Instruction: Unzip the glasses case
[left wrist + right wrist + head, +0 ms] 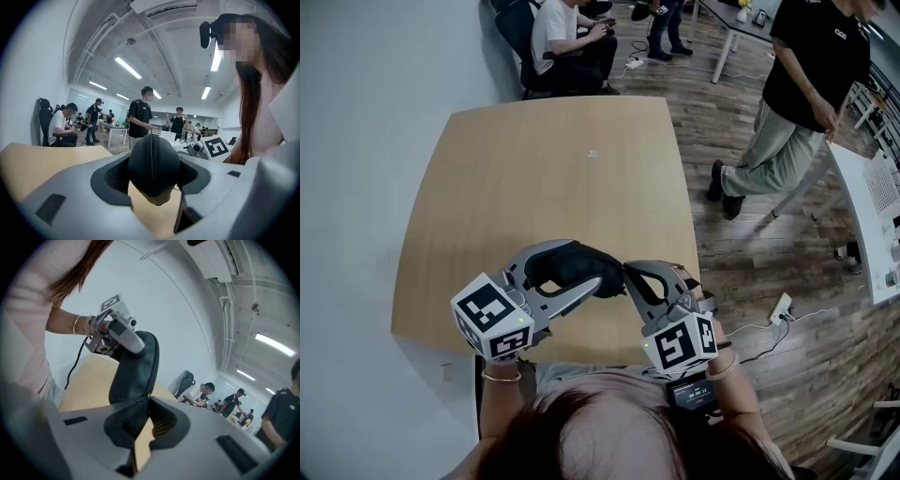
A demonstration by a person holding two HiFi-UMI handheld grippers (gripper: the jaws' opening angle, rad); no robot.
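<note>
Above the near edge of the wooden table (544, 169), a black oval glasses case (572, 265) is held between both grippers. My left gripper (586, 274) is shut across its body; in the left gripper view the case (153, 166) fills the gap between the jaws with its zip seam facing the camera. My right gripper (627, 271) meets the case's right end. In the right gripper view its tips (149, 401) are pinched together at the zip seam of the case (136, 366); the pull itself is hidden between them. The left gripper (117, 331) shows at the case's far end.
A small white scrap (592, 154) lies near the table's far side. A person sits on a chair (567, 37) beyond the table. Another person stands (811, 84) at the right by a white desk (872, 202). A power strip (781, 307) lies on the wood floor.
</note>
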